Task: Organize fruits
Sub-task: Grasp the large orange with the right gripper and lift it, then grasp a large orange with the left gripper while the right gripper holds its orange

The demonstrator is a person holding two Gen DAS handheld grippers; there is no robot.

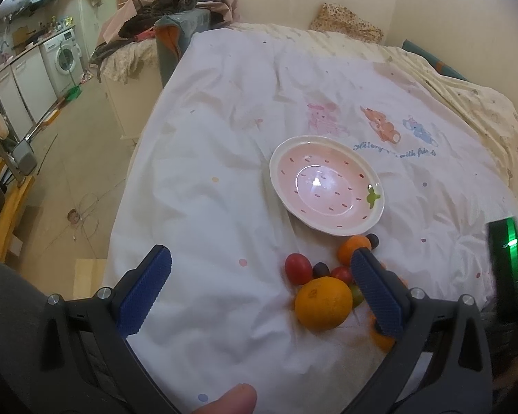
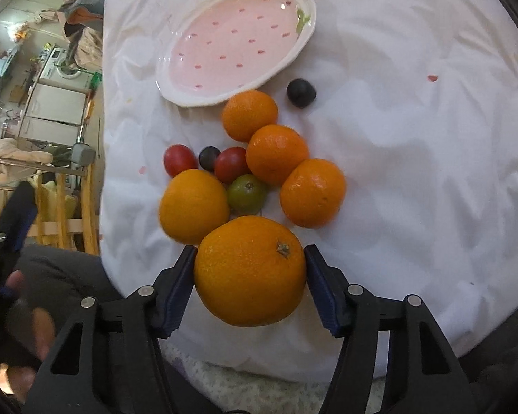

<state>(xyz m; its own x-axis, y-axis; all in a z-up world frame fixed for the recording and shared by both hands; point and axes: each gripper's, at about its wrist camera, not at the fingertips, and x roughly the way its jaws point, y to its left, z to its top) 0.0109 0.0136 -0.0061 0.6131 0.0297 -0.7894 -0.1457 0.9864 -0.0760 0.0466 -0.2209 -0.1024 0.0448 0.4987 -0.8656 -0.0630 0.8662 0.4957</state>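
Glossy glazed pink strawberry-patterned ceramic plate catches the light. Under it, matt, crumpled white cotton bedsheet. The big dimpled, waxy-skinned orange shines softly between ribbed blue rubbery gripper pads. Smooth, shiny red cherry tomatoes.

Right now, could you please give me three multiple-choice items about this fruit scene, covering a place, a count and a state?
1. Where does the plate lie?
A. on the white bedsheet, beyond the fruit
B. on the floor
C. on a wooden chair

2. How many green tomatoes are in the pile?
A. three
B. one
C. none

3. How is the plate?
A. full of oranges
B. upside down
C. empty

Answers: 1 A, the sheet surrounds it; 2 B, one green one among red ones; 3 C, its pink inside shows bare.
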